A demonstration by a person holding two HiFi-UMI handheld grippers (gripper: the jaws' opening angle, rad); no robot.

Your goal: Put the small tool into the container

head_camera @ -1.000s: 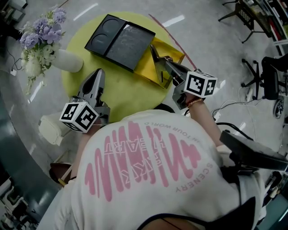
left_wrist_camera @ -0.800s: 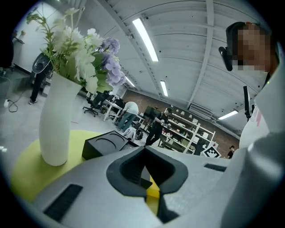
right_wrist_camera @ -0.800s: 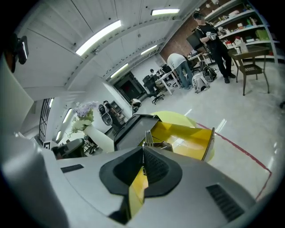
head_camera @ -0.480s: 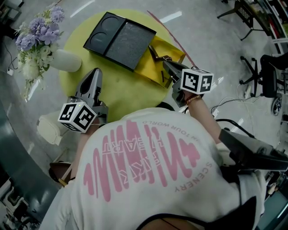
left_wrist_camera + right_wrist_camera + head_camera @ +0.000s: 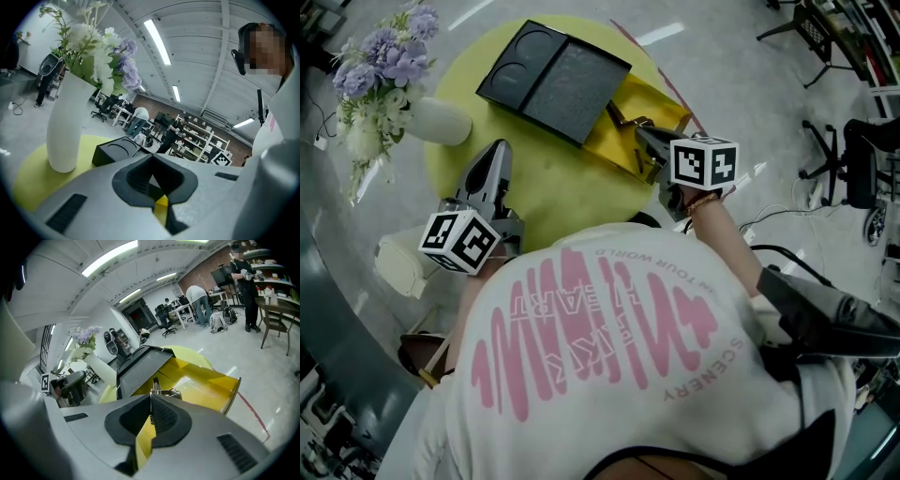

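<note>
A small metal tool sticks out from the tips of my right gripper, whose jaws are shut on it. It hangs over the open yellow container at the right rim of the round yellow-green table. A black box lies just left of the container. My left gripper rests low over the table's near left side, shut and empty, pointing toward the box.
A white vase of purple and white flowers stands at the table's left edge. A cream stool sits by my left side. Office chairs and cables are on the floor to the right.
My right gripper has shifted slightly left and forward over the yellow container, carrying the tool with it. The left gripper has barely moved.
</note>
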